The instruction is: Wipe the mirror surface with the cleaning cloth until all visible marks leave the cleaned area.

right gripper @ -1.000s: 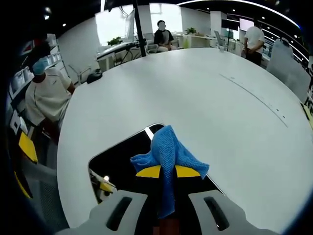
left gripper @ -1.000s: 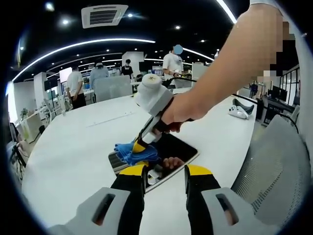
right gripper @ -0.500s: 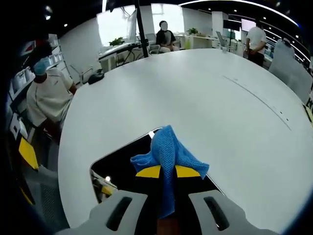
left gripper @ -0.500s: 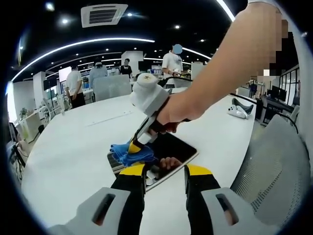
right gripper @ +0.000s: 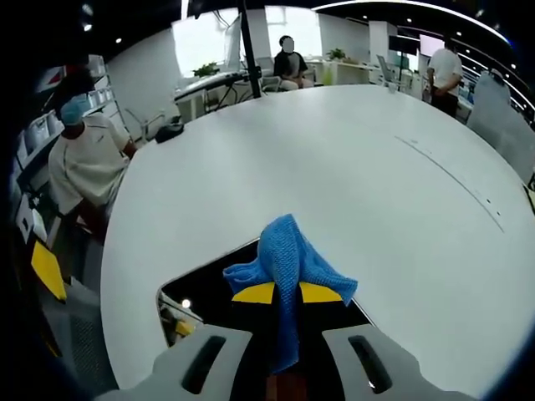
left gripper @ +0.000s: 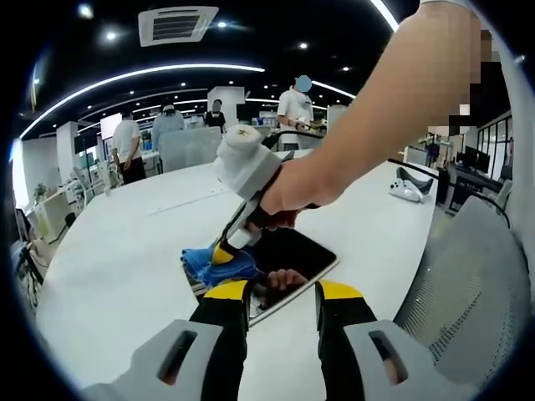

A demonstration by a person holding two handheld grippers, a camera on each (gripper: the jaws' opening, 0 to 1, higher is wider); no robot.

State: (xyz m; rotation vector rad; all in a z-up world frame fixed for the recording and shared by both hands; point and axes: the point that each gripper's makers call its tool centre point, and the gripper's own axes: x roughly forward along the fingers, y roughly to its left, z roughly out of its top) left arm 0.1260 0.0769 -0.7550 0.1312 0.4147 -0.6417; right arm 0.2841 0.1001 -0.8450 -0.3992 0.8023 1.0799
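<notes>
A white worktop carries a dark mirror, which lies flat near its edge. The right gripper, jaws clamped on a blue cleaning cloth, presses it onto the mirror's far corner. The left gripper hovers just beside the mirror's near edge, jaws apart.

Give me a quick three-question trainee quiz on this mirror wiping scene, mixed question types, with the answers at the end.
1. True or false: the right gripper is shut on the blue microfibre cleaning cloth.
2. Multiple choice: the flat rectangular mirror lies on A) a grey mesh chair, B) the white round table, C) the floor.
3. Fill in: the open left gripper hovers at the mirror's near ____.

Key
1. True: the cloth is pinched between its yellow-tipped jaws.
2. B.
3. Edge; its jaws are apart and grip nothing.
</notes>
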